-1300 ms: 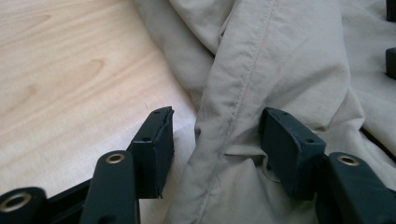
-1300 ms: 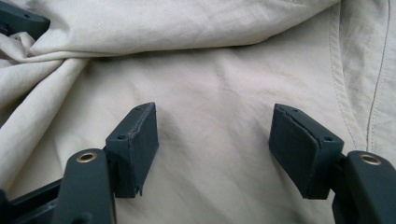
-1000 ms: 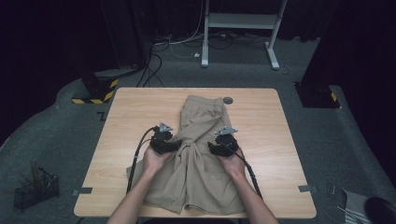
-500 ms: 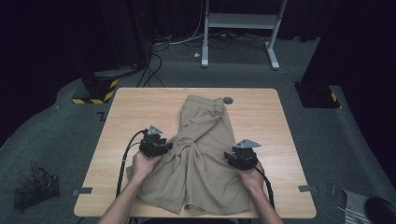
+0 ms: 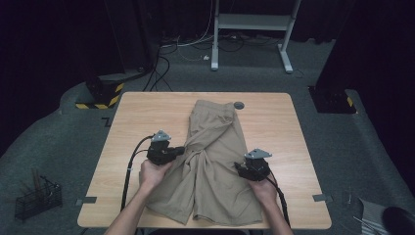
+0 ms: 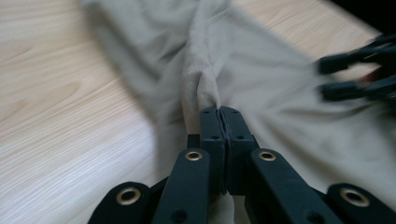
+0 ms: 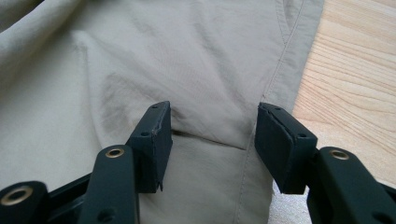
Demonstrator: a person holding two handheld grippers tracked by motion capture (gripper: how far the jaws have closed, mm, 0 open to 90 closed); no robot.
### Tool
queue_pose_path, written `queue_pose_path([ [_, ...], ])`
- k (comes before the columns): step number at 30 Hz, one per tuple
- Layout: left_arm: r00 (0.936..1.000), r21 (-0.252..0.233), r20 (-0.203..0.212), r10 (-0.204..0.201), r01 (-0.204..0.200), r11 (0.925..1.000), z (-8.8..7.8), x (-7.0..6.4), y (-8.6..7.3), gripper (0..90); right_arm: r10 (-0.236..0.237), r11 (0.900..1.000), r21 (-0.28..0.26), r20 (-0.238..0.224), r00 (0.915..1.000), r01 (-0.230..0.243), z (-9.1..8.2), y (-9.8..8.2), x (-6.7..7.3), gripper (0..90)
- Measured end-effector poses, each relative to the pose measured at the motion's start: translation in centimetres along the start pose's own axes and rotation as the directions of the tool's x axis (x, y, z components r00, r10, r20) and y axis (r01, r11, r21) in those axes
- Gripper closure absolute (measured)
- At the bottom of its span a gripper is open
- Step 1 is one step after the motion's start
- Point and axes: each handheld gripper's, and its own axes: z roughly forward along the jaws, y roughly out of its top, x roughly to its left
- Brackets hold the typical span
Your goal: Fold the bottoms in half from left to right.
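Note:
Khaki shorts (image 5: 215, 166) lie flat on the wooden table (image 5: 137, 117), waistband at the far end. My left gripper (image 5: 182, 151) is at their left edge near the crotch. Its jaws have just been closing and are now shut on a raised fold of the cloth (image 6: 205, 79), seen up close in the left gripper view (image 6: 220, 112). My right gripper (image 5: 238, 167) rests over the right leg. Its jaws (image 7: 212, 123) have just been opening and stand apart, low over flat cloth (image 7: 187, 56) by the side seam, pressing nothing.
A small dark disc (image 5: 239, 105) lies on the table beside the waistband. Bare wood (image 7: 355, 93) shows right of the shorts. On the floor are a black wire basket (image 5: 36, 200), a yellow-striped block (image 5: 98, 95), cables and a white stand (image 5: 254, 29).
The left gripper has shifted slightly left, closed on a fold and lifted it into a bunch. The right gripper has moved right and nearer to the shorts' right edge.

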Motion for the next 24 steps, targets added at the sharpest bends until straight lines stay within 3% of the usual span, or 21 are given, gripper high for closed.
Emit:
queue_pose_path([
  [3,0.9977,-0.019,0.064,0.021,-0.020,0.9996,0.3,-1.8,0.9,88.6,0.000,1.000,0.000,0.000,1.0000,0.000,0.0,0.0,0.0,45.9],
  [6,0.9899,-0.022,0.135,0.044,-0.041,0.9989,1.4,-3.9,1.3,88.6,0.001,1.000,0.000,0.000,1.0000,-0.001,0.0,0.0,0.0,45.9],
  [9,0.9793,0.008,0.186,0.079,-0.082,0.9966,3.5,-6.0,1.3,88.6,0.001,1.000,0.000,0.000,1.0000,-0.001,0.0,0.0,0.0,45.9],
  [12,0.9746,0.042,0.209,0.079,-0.090,0.9951,5.4,-7.0,1.0,88.6,0.003,1.000,0.002,-0.003,1.0000,-0.003,0.0,0.0,0.0,44.6],
  [16,0.9826,0.106,0.181,0.042,-0.062,0.9924,7.5,-6.6,0.1,88.6,0.008,1.000,0.008,0.002,1.0000,-0.008,-0.3,-0.1,0.4,44.6],
  [19,0.9900,0.151,0.135,0.041,-0.061,0.9866,8.5,-5.9,-0.8,88.5,0.022,1.000,0.005,-0.024,0.9995,-0.022,-1.1,-0.4,0.6,44.7],
  [21,0.9933,0.178,0.106,0.046,-0.064,0.9819,9.0,-5.5,-1.3,88.6,0.009,0.999,0.034,-0.035,0.9993,-0.008,-1.1,-0.6,0.9,44.2],
  [22,0.9947,0.192,0.092,0.046,-0.063,0.9794,9.2,-5.2,-1.5,88.6,0.001,1.000,0.023,-0.031,0.9995,0.000,-1.1,-0.7,1.0,44.6],
  [24,0.9956,0.185,0.088,0.032,-0.048,0.9816,9.3,-4.5,-1.8,88.6,0.004,1.000,0.012,-0.032,0.9995,-0.004,-0.9,-0.7,1.1,44.4],
])
